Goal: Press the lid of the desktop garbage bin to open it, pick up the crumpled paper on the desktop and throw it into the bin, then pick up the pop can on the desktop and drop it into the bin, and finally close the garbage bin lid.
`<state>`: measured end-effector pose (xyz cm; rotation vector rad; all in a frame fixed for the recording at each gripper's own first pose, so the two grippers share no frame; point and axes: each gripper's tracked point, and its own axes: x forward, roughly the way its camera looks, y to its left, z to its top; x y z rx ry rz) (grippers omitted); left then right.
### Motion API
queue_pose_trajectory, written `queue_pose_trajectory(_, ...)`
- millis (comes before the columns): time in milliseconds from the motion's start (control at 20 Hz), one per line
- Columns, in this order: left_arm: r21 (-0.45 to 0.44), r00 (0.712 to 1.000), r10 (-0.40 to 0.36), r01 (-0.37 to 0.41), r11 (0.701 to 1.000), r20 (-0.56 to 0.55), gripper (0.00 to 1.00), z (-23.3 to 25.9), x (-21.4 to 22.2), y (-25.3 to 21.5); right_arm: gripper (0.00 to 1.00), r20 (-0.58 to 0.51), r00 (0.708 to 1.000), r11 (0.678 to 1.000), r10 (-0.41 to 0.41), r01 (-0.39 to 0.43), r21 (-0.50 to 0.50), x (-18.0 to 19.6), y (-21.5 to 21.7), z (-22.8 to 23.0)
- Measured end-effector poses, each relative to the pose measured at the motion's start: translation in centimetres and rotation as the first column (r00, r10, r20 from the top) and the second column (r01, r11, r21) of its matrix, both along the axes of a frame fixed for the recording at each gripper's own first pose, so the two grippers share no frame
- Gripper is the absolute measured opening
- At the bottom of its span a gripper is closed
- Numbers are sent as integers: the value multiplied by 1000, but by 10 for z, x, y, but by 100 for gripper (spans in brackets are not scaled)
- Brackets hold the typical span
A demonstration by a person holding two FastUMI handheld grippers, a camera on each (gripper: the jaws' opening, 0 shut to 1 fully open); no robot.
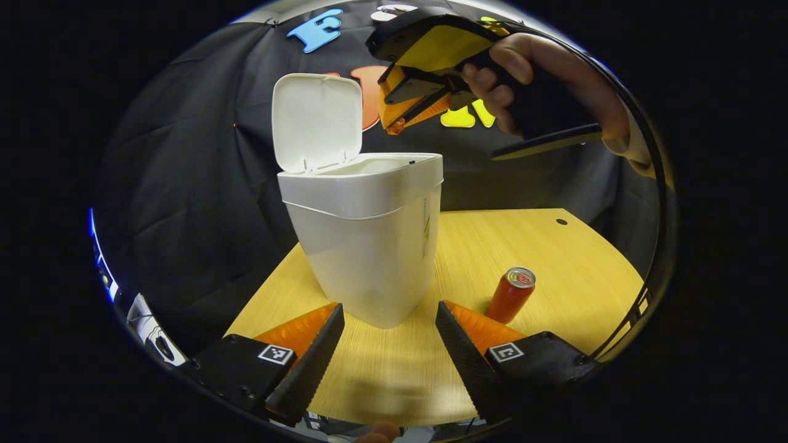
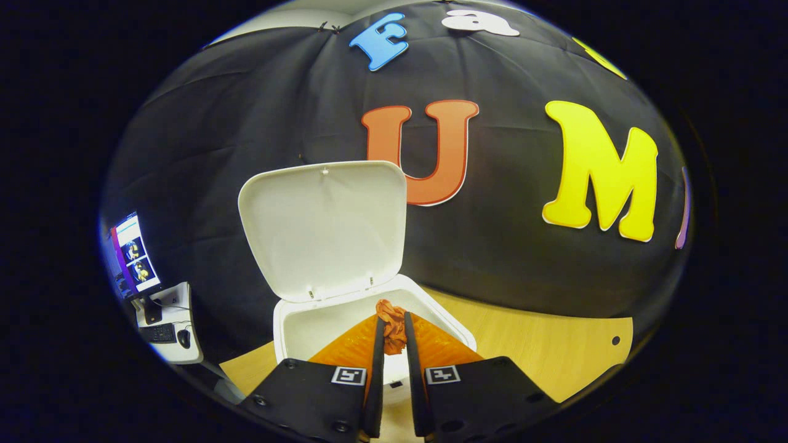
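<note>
Wooden table (image 1: 554, 271), open bin (image 1: 369, 246), pop can (image 1: 512, 294) beside, crumpled paper (image 2: 393, 332) in right gripper (image 2: 394, 335)

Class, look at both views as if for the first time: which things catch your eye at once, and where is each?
The white bin stands mid-table with its lid flipped upright. Above its open mouth, the right gripper pinches the crumpled paper between its fingers. The pop can stands on the wooden table to the right of the bin in the left gripper view, beyond the open left gripper.
</note>
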<state>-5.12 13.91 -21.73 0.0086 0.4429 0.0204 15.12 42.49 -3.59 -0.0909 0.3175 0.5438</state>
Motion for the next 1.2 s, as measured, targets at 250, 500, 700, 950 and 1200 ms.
queue_pose_trajectory(250,-13,999,-18,17,1000,-39,99,-12,3,-6,30,43,999,1000,6,-6,-13,-4,-2,7)
queue_pose_trajectory(500,-16,997,-64,63,998,-38,99,-11,6,-28,76,90,995,998,42,-47,50,-16,-12,34)
queue_pose_trajectory(700,-8,995,-91,91,996,-28,99,-12,7,-46,97,141,990,995,15,-29,96,-24,-42,59)
queue_pose_trajectory(950,-28,985,-173,172,985,-20,99,-15,14,-87,96,192,977,993,-88,71,92,-25,-121,81)
queue_pose_trajectory(1200,-15,962,-274,274,962,-10,99,-35,34,-141,96,198,955,975,-221,212,68,-30,-209,77)
